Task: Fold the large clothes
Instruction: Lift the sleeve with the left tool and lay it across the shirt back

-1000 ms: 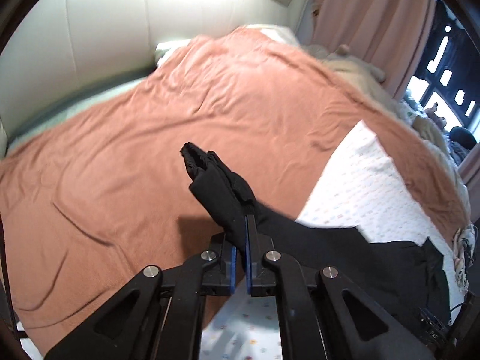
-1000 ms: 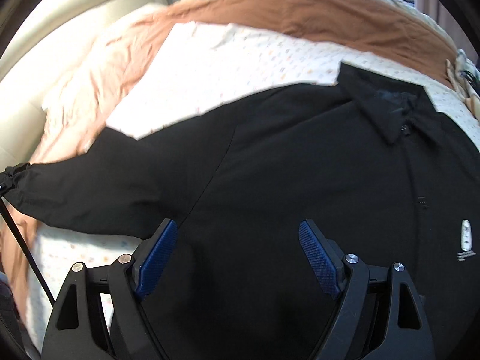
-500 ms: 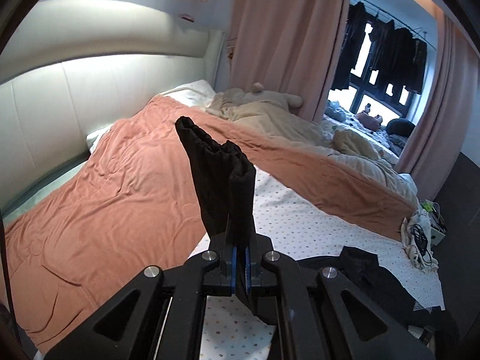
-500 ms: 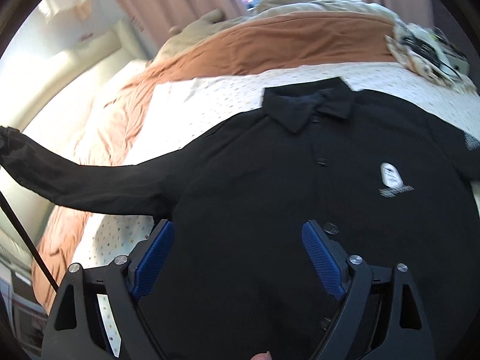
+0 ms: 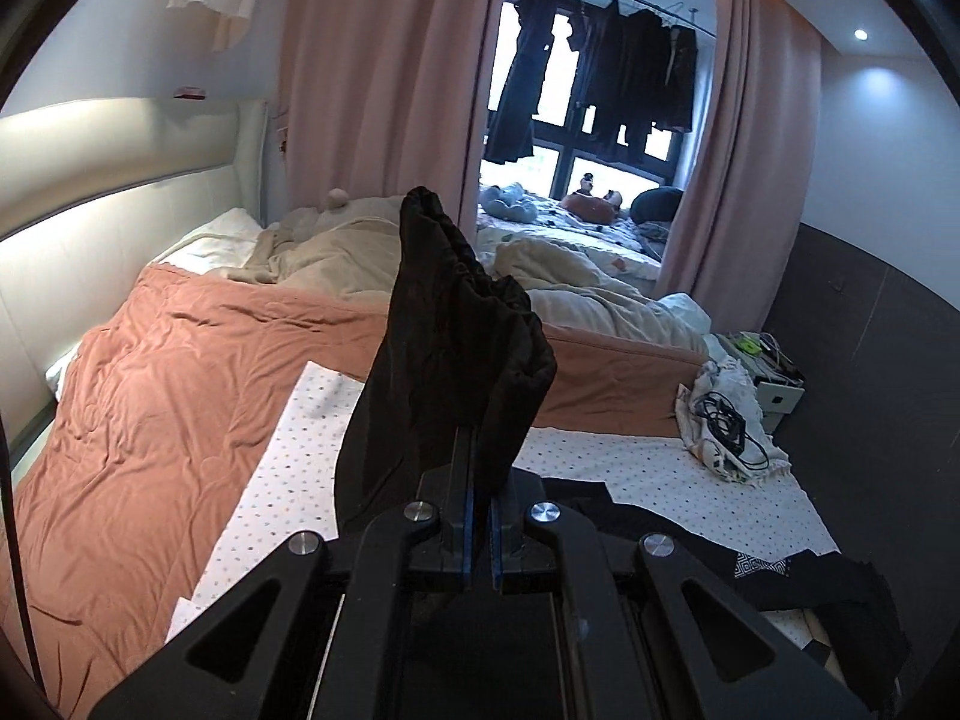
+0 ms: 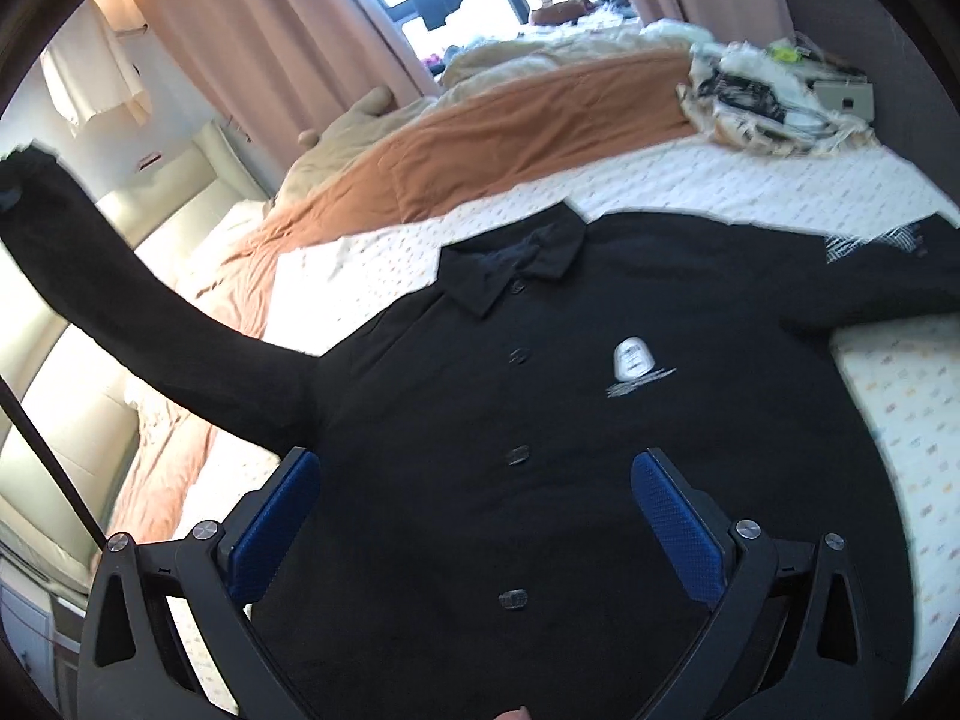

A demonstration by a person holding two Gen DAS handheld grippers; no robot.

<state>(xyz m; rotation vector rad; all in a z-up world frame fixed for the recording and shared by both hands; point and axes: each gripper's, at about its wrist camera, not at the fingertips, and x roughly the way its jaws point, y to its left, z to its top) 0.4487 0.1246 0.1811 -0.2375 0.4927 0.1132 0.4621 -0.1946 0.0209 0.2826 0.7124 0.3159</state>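
Note:
A black long-sleeved shirt (image 6: 540, 420) with a collar, buttons and a white chest logo lies face up on a dotted white sheet (image 6: 690, 186) on the bed. Its left sleeve (image 6: 120, 300) is raised off the bed, up to the left. My left gripper (image 5: 478, 456) is shut on that sleeve's cuff end (image 5: 456, 336), which stands up above the fingers. My right gripper (image 6: 474, 516) hovers over the shirt's lower front, its jaws still opening wide with only the flat shirt below them, pads not pressing on it.
A rust-orange blanket (image 5: 168, 396) covers the bed's left part, with beige bedding (image 5: 354, 252) behind. A pale cloth with black cables (image 5: 726, 420) lies at the bed's far right corner. Pink curtains (image 5: 372, 90) and hanging dark clothes (image 5: 600, 78) stand beyond.
My left gripper has lifted the sleeve cuff high off the bed and swung toward the window. My right gripper's jaws have widened as it moved right across the shirt's front to the button line.

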